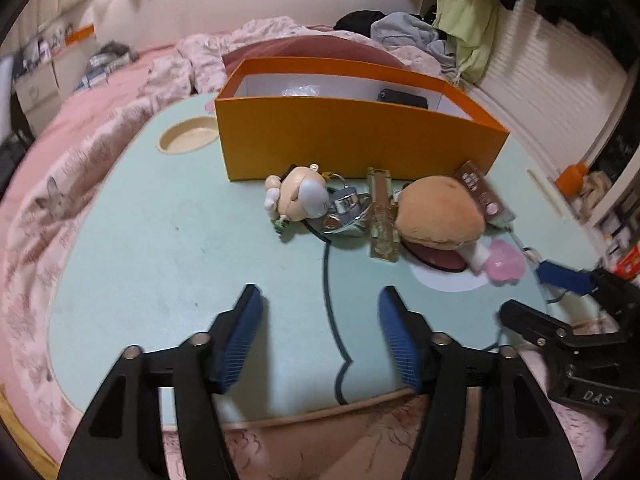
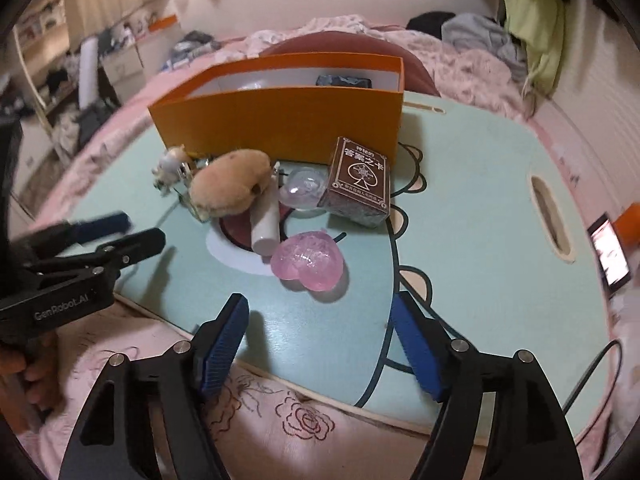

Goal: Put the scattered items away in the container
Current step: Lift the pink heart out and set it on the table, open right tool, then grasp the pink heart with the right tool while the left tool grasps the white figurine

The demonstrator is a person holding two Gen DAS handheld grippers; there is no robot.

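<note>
Both the left gripper (image 1: 320, 304) and right gripper (image 2: 320, 316) gape wide, holding nothing. Ahead of the right one lie one pink heart (image 2: 307, 261), one card box (image 2: 358, 182), one plush (image 2: 229, 189), one white tube (image 2: 265, 224); beyond stands one orange box (image 2: 280, 120).

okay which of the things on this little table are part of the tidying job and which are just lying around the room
For the job: orange box, pink heart, card box, plush toy, white tube, figurine, clear bottle.

Just lying about: clothes pile, phone, bedding.

Black angular gripper frames (image 1: 320, 336), ribbed blue fingers (image 2: 224, 344) — silver screws, white "GenRoboLAI" lettering, bare hand (image 2: 24, 376)
</note>
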